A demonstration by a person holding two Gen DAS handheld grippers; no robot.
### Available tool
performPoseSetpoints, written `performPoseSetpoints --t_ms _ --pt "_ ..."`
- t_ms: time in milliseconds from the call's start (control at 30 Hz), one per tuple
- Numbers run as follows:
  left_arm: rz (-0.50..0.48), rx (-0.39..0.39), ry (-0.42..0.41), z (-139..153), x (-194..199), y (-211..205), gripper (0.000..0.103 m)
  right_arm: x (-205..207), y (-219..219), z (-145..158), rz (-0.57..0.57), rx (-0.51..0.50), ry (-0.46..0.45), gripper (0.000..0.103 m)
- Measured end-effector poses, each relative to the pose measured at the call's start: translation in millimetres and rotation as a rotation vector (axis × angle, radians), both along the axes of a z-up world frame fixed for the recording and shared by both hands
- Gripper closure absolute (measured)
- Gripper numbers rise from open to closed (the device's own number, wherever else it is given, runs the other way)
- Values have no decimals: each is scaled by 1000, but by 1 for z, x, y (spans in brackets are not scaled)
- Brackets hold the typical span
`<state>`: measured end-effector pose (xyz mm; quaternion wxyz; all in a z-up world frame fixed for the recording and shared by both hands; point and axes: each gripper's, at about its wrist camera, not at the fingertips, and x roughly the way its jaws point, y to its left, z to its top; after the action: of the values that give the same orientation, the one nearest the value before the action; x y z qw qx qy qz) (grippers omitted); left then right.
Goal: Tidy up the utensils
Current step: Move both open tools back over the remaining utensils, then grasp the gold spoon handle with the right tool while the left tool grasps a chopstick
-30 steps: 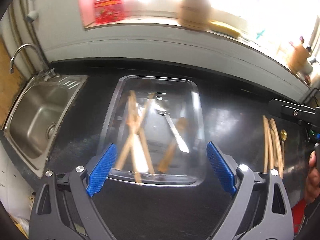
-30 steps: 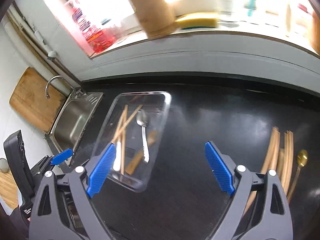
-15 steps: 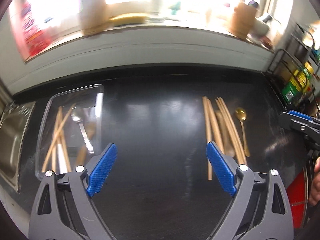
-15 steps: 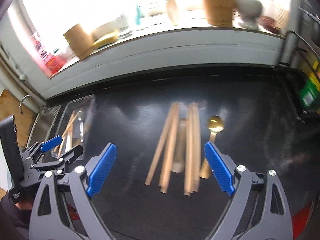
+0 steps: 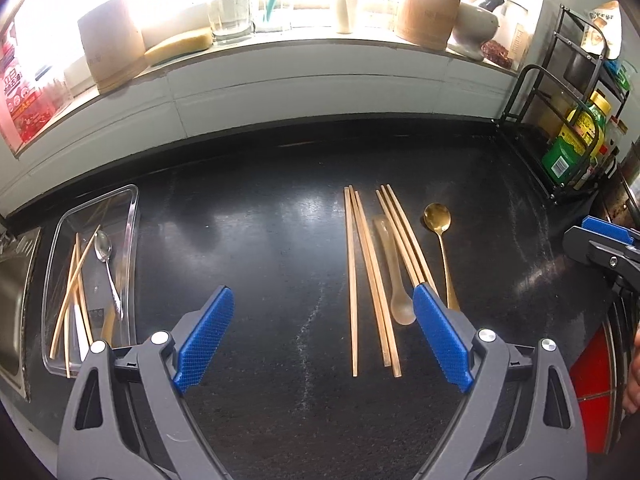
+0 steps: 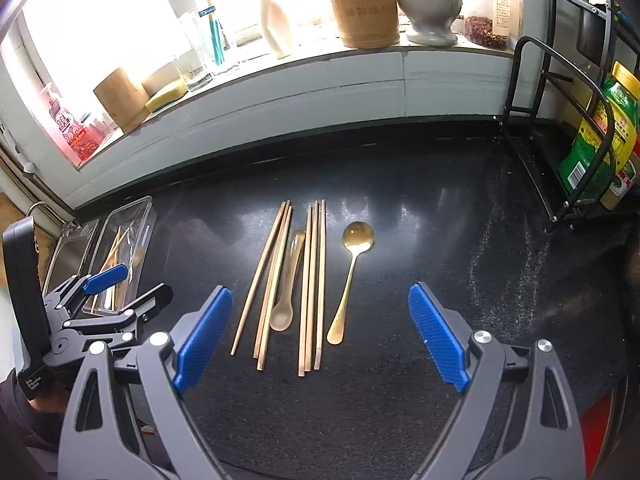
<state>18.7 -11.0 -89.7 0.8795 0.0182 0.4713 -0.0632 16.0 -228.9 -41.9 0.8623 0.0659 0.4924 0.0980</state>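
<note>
Task partly done: tray point(image 5: 132, 216) at worktop point(image 5: 260, 232) left holds few chopsticks, one spoon. Left: chopsticks point(image 6: 280, 276), gold spoon point(image 6: 352, 272), pale spoon point(image 6: 288, 288) at centre. Left gripper point(image 5: 320, 336), right gripper point(image 6: 320, 336): fingers apart, empty.

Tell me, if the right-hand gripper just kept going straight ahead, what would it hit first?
Probably the gold spoon on the black counter: it lies ahead between the open right gripper fingers, with the wooden chopsticks just left. Depth is hard to judge.

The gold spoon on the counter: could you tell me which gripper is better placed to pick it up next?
Probably the right gripper: it is open, and the gold spoon lies between its fingers, while the left gripper sits nearer the tray.
</note>
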Motion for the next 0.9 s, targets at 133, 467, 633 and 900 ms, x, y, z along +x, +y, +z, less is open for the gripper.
performPoseSetpoints --t_ms 133,467,633,900 --pt "-6 7 12 -5 6 -1 14 6 1 -5 7 -5 6 16" --pt "-58 57 55 -58 40 -5 14 34 0 -47 1 -70 82 16" --pt "-83 70 88 -90 60 -7 15 53 -5 -77 -6 -101 134 16" --pt "-109 52 131 -127 91 -7 15 85 5 -135 12 -170 228 21"
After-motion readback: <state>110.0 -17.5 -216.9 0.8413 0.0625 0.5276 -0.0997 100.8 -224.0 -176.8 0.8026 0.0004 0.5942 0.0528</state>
